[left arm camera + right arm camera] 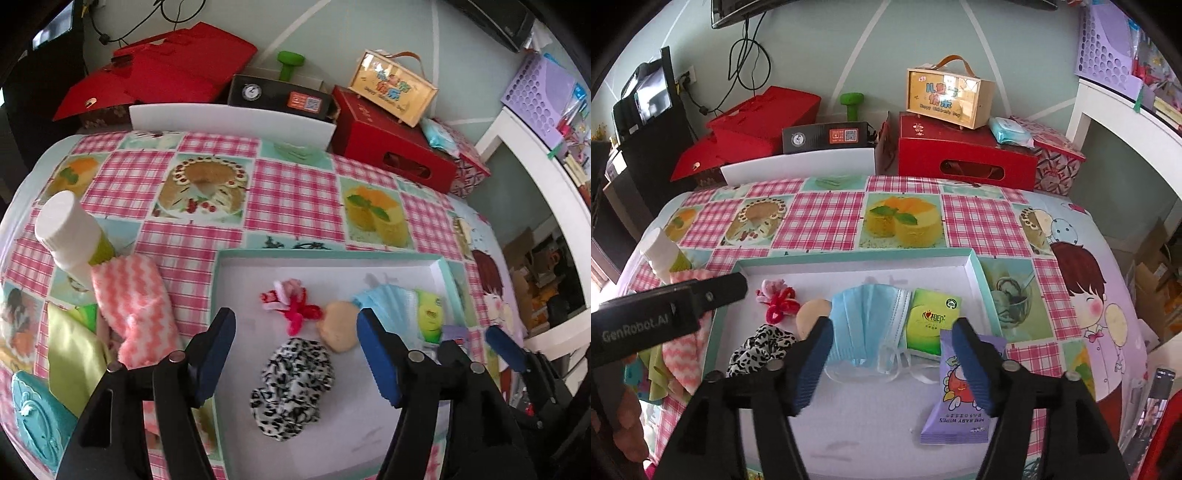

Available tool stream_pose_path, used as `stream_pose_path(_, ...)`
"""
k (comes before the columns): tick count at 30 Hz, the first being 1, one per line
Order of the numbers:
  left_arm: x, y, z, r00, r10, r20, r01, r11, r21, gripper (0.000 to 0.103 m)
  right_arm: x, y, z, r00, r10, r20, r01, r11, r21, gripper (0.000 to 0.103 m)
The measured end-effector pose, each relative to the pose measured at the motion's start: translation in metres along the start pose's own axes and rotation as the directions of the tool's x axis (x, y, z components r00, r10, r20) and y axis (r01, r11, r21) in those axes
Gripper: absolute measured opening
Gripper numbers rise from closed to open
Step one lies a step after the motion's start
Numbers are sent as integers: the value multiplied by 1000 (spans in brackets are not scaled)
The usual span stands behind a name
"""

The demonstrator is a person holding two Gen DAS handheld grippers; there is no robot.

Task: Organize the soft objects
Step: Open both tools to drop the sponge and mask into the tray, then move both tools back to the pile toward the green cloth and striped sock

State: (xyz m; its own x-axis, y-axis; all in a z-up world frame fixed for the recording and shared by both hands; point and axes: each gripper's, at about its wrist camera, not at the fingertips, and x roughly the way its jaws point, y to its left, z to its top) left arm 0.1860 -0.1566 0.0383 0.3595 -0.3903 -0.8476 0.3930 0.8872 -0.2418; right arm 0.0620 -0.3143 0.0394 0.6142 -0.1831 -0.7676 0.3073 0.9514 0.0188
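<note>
A shallow white tray with a teal rim [325, 254] [857, 258] holds a leopard-print scrunchie [291, 387] [761, 347], a red and pink hair tie [291, 306] [779, 299], a beige puff [340, 325] [809, 314], a blue face mask [864, 325] [384, 299], a green tissue pack [931, 317] [430, 314] and a purple baby-wipes pack [960, 398]. My left gripper [299, 362] is open and empty above the scrunchie. My right gripper [892, 365] is open and empty above the mask and the wipes pack. A pink wavy cloth [136, 310] lies left of the tray.
A white-capped bottle [70, 236] [665, 251], a green cloth [74, 350] and a teal item [33, 417] lie left of the tray on the checked tablecloth [827, 218]. Red boxes [964, 158], a black box [827, 136] and a white shelf [1126, 122] stand behind and to the right.
</note>
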Motion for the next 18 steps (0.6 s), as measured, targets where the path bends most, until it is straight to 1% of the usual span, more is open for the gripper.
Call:
stream_pose_path(2,3,3,0,1000,21,-3,-21,1000,0,72,2,1,0,1000,-13,-5,13,1000,-11,78)
stream_pose_path(5,6,7,0,999,54,5,-54,999,-3,83,3,1,0,1000,-31,-6,31,999,-16,85)
stream_pose_path(6,7,9,0,997,74,12,-74,997,-3,87,3,1,0,999,-38,-4,38,999,-11,92)
stream_pose_path(7,9,10,0,994,103,22,-103,995,-2,89,5,-2,0,999,-52,-6,52,999,6,103)
stream_pose_path(9,13,15,0,988,150,26,-150,989,-10,95,6,-7,0,998,-65,-10,65,997,30,103)
stream_pose_path(10,14,17,0,987,156,24,-155,988,-17,95,7,-10,-1,998,-65,-19,66,997,38,103)
stream_pose_path(15,16,26,1,988,156,18,-155,987,-40,95,10,-20,-2,997,-65,-37,68,994,91,103)
stream_pose_path(18,18,26,1,987,159,7,-159,987,-39,95,10,-23,-2,997,-68,-42,72,992,101,103)
